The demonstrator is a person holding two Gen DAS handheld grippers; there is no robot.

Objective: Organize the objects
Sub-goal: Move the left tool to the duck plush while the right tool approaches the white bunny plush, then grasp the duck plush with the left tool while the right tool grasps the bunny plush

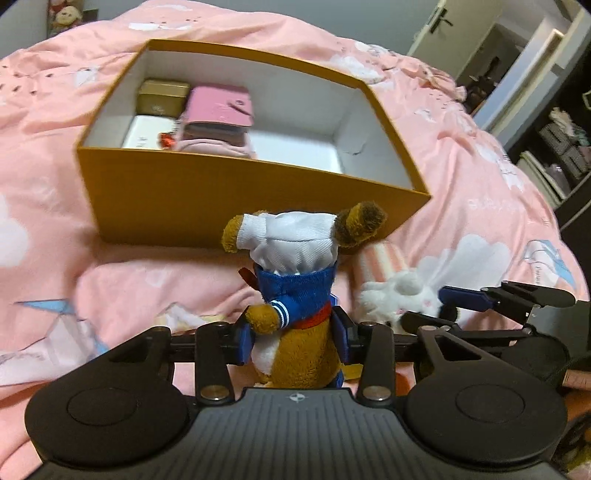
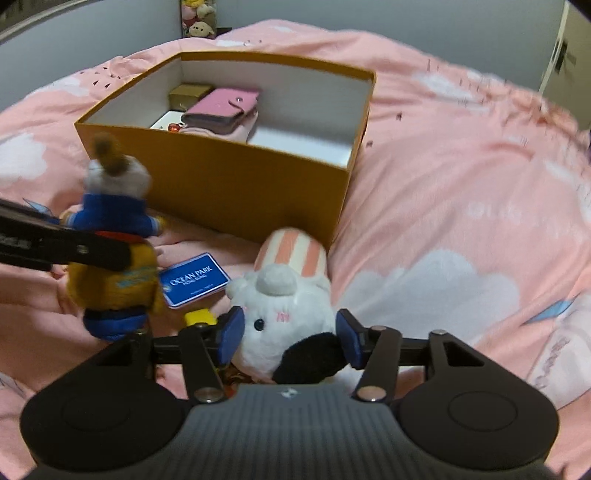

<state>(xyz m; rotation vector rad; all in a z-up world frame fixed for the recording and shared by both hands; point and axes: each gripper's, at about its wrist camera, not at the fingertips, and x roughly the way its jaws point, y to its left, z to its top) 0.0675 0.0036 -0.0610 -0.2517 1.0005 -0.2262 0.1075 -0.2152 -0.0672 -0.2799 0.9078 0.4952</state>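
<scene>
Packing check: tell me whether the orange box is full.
Not full. The orange box holds items at its left end only; its right floor is bare.

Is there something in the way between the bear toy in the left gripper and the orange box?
Only the orange box's near wall stands between; the bear toy in the left gripper must pass over it. The right side inside looks free.

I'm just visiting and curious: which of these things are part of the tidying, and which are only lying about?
Part of the job:
- brown bear toy, clamped in the left tool
- white plush toy, between the right tool's open pads
- orange box, with a pink wallet inside
- blue card

Just lying about:
- pink bedcover
- stuffed toys by the wall
</scene>
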